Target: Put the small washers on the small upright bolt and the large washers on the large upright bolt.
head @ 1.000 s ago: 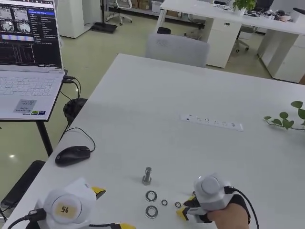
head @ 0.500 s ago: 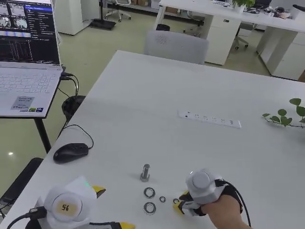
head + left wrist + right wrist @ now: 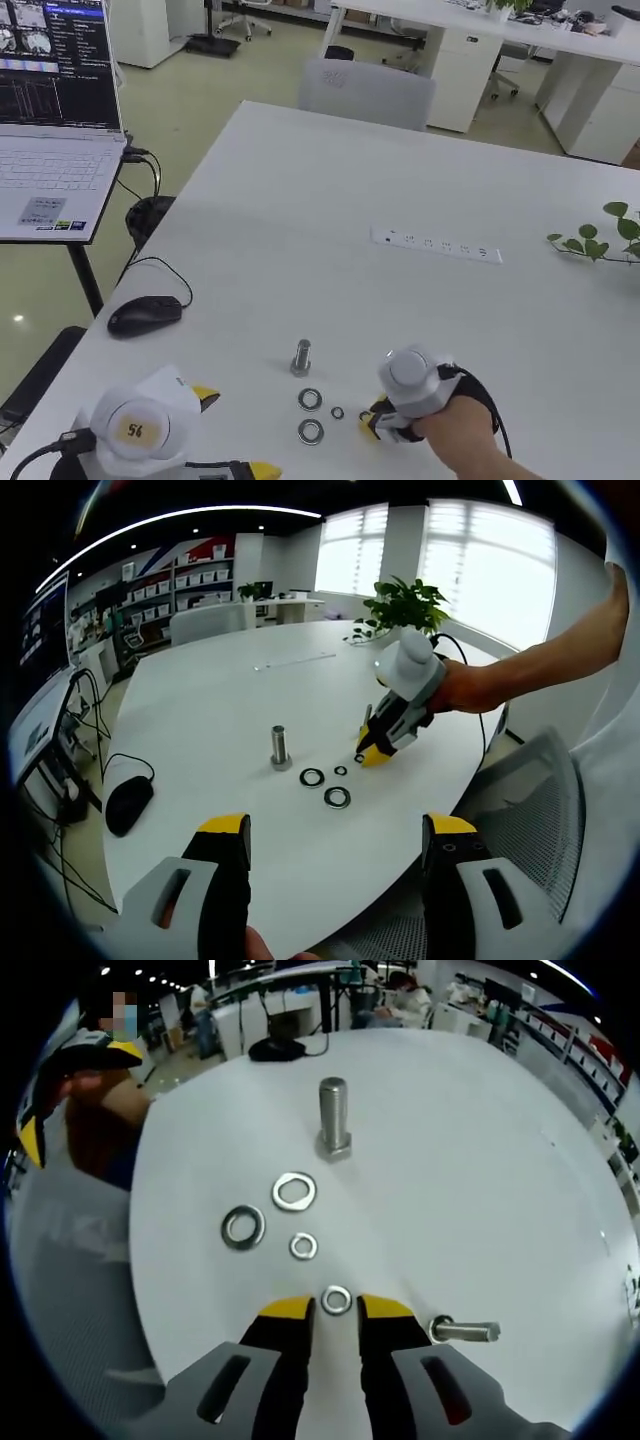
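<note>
right gripper point(image 3: 337, 1315) is straddling a small washer point(image 3: 337, 1300), tips barely apart | left gripper point(image 3: 337, 825) is hovering near-left, spread wide and empty

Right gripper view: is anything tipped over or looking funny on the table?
Yes. The small bolt lies on its side on the table, close beside the right gripper, while the large bolt stands upright. It likely needs standing up first.
</note>
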